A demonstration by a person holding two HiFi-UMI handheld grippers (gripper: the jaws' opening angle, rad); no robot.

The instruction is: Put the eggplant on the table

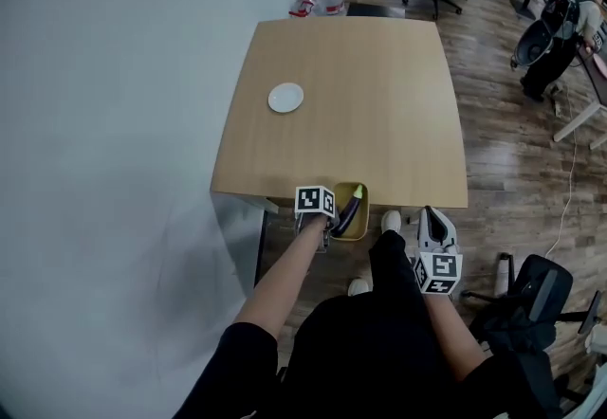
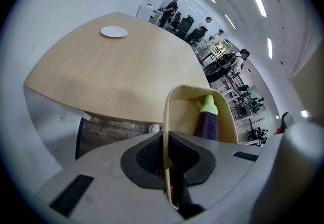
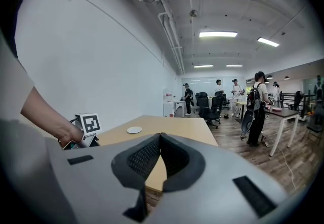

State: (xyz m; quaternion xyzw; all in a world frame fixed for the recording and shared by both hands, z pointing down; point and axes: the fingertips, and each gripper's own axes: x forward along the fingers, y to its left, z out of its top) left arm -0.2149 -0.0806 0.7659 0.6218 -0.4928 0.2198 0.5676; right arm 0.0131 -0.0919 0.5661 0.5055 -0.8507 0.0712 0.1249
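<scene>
Pinching the wall of a yellow bin [image 2: 165,111] holding the eggplant [image 2: 206,124], the left gripper [image 2: 166,154] hangs at the near edge of the table [image 2: 126,66]; the right gripper [image 3: 159,137] is clenched, empty.

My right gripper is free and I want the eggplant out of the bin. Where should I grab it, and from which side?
Probably grip the purple body just under the green cap of the eggplant, coming down from above. It stands stem-up inside the bin that the left gripper holds by its rim; the walls block its sides.
</scene>
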